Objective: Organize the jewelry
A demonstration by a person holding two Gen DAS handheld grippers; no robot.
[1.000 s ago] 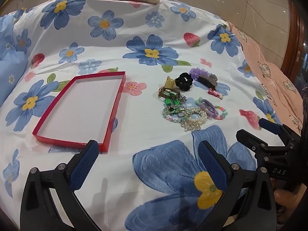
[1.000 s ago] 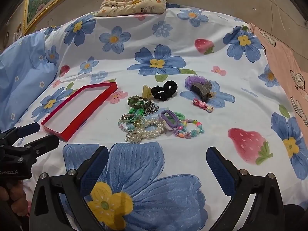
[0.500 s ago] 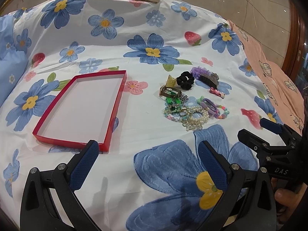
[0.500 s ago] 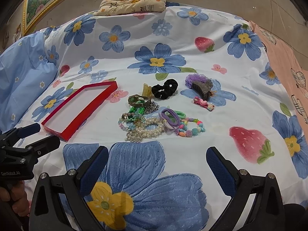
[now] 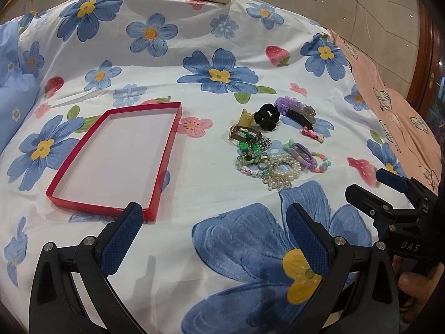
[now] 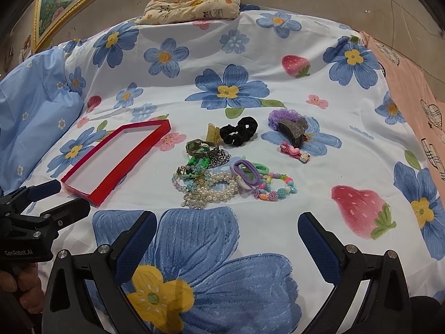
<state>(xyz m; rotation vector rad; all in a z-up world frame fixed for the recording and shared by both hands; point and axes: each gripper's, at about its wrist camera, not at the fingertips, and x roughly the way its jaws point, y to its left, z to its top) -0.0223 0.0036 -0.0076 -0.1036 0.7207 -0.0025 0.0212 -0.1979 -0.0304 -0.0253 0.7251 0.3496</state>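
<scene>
With your left gripper point(image 5: 212, 217) and right gripper point(image 6: 226, 226) both spread wide and empty above the floral sheet point(image 6: 250, 250), the light, slippery, tangle-prone jewelry pile point(image 6: 228, 172) lies well ahead of your jaws, right of the red tray point(image 5: 164, 156); pinch a pearl bracelet point(image 6: 219, 188) strand at its edge.

Setting: a bedroom in a home. A bed is covered by a white sheet point(image 6: 278, 64) printed with blue flowers and strawberries. A small cartoon-print pillow point(image 6: 194, 4) is laid at the far edge. A light blue cushion point(image 6: 30, 103) is seen at the left, a pink blanket point(image 6: 417, 97) at the right. A gilt-framed picture point(image 6: 55, 2) is hung far left; tiled wall is seen behind.
</scene>
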